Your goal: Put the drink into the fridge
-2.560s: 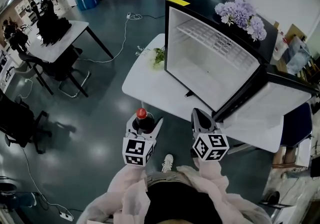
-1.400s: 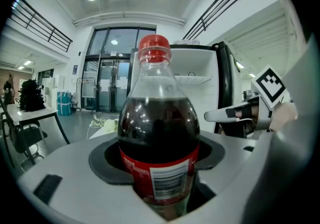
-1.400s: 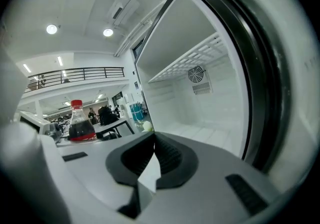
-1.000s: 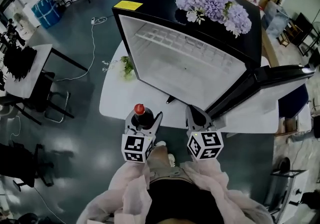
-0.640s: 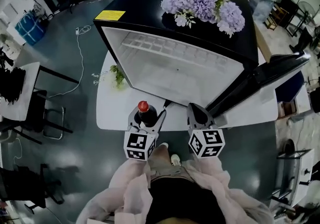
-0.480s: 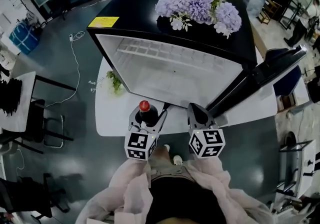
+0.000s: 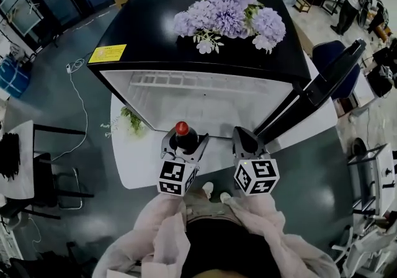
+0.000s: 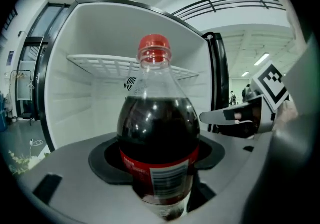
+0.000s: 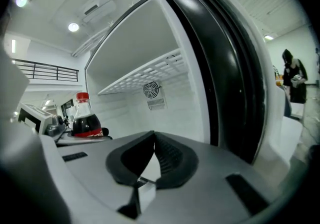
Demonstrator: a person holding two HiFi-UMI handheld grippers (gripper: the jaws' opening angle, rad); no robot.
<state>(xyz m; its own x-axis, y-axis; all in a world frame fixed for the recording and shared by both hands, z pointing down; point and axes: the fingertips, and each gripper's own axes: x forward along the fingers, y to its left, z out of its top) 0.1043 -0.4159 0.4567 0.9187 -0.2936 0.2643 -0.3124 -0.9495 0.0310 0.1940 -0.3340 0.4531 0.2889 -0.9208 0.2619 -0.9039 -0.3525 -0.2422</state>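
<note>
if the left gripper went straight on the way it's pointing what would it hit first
Probably the back wall of the open fridge, below the wire shelf; the held cola bottle leads, depth is unclear.

Fridge cavity (image 7: 205, 100) open ahead, door (image 7: 329, 78) rightward

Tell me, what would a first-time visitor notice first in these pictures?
The big black fridge stands with its door swung wide open, showing a white inside with a wire shelf. A bunch of purple flowers lies on its top. Right in front of it, the left gripper holds a drink bottle, dark with a red cap.
</note>
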